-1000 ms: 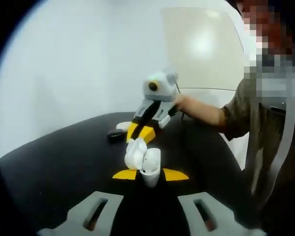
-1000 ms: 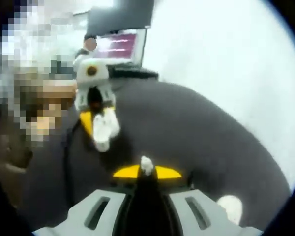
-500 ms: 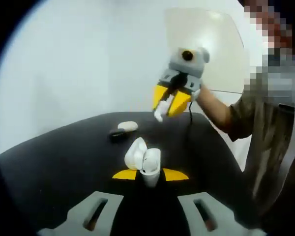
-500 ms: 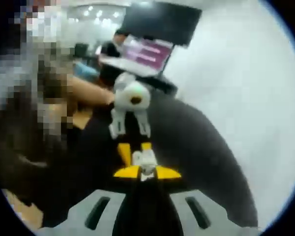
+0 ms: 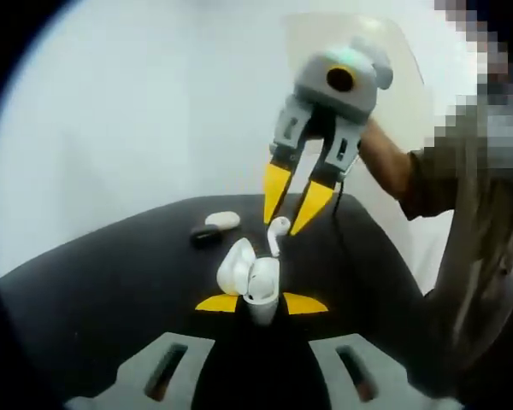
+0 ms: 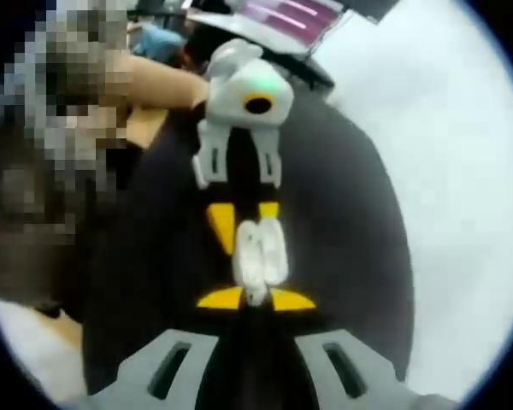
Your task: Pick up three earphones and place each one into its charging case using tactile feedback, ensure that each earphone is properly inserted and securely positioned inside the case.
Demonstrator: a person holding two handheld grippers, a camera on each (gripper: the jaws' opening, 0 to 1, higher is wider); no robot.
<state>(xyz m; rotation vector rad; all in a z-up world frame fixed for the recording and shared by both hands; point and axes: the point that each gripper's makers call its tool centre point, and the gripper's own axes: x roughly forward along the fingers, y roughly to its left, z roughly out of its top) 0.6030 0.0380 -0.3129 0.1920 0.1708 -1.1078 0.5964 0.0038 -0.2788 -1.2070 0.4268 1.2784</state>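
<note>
My left gripper (image 5: 261, 303) is shut on an open white charging case (image 5: 253, 278), lid tipped back to the left. The right gripper (image 5: 283, 225) comes in from the upper right, its yellow fingers pinching a white earphone (image 5: 275, 243) whose stem hangs just above the case's mouth. In the right gripper view, my right gripper (image 6: 255, 299) is shut on the earphone (image 6: 255, 293), which meets the near end of the case (image 6: 262, 249). The left gripper (image 6: 246, 229) faces me, holding that case.
On the black table (image 5: 111, 282), a closed white case (image 5: 222, 219) and a small black object (image 5: 203, 236) lie far back. A person's arm (image 5: 393, 171) and torso fill the right side. A laptop (image 6: 282, 13) stands beyond the table's far edge.
The right gripper rose from the table's far part with the earphone, then swung over and down toward the open case. My left gripper and the case stayed still.
</note>
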